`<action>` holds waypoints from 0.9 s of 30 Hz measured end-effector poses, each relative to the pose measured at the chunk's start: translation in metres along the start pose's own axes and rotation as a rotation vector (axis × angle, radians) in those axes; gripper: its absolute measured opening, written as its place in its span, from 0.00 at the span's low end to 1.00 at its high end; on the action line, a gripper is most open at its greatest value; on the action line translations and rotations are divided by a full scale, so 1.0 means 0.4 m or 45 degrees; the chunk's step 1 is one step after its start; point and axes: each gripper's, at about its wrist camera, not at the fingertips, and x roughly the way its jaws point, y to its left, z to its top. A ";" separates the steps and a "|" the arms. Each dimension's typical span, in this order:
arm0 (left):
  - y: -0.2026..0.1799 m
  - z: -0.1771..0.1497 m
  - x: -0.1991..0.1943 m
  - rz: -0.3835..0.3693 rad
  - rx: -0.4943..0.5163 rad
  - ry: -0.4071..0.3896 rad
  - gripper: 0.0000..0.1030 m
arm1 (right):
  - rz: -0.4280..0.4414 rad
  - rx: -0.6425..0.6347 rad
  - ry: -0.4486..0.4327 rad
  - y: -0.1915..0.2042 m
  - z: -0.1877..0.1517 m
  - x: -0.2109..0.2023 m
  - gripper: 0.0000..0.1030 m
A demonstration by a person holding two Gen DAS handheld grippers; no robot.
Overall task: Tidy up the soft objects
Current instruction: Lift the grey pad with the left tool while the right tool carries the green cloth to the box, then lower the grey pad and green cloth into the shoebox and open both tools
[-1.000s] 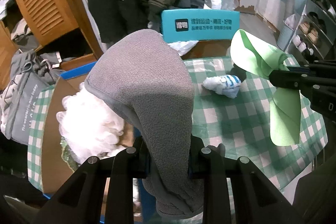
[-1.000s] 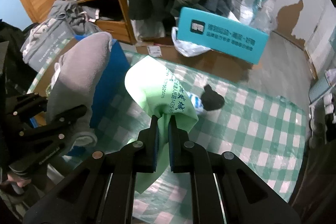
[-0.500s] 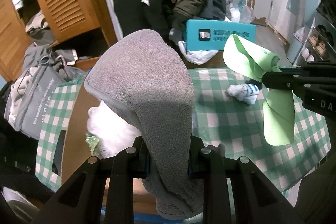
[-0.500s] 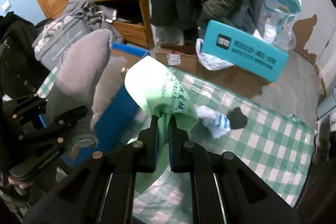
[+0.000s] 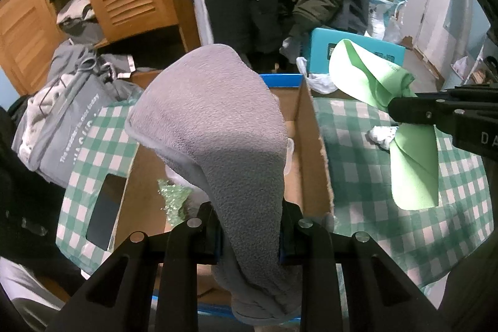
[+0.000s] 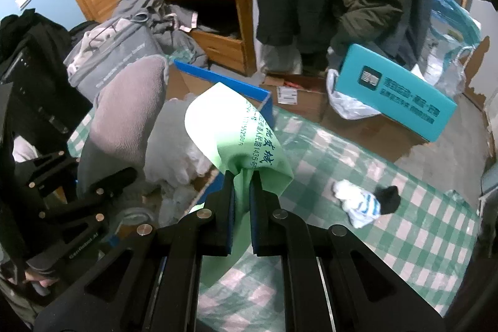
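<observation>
Left wrist: each hand-held gripper clamps cloth, grey towel (image 5: 218, 126) masking cardboard box (image 5: 314, 145).

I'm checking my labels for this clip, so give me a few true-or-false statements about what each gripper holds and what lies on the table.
1. The left gripper is clamped on a grey fleece cloth. True.
2. The right gripper is empty. False: its jaws pinch a green cloth.
3. The grey fleece cloth hangs above the open cardboard box. True.
4. The white-and-blue bundle lies inside the box. False: it lies on the green checked tablecloth.
5. A black item sits beside that bundle. True.
</observation>
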 end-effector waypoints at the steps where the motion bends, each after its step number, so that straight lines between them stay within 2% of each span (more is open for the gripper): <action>1: 0.007 -0.003 0.001 0.002 -0.004 0.002 0.24 | 0.006 -0.006 0.003 0.008 0.004 0.006 0.07; 15: 0.112 -0.044 0.057 0.042 -0.089 0.071 0.24 | 0.070 -0.094 0.075 0.130 0.046 0.102 0.07; 27: 0.159 -0.061 0.101 0.024 -0.153 0.131 0.27 | 0.085 -0.150 0.171 0.203 0.044 0.197 0.07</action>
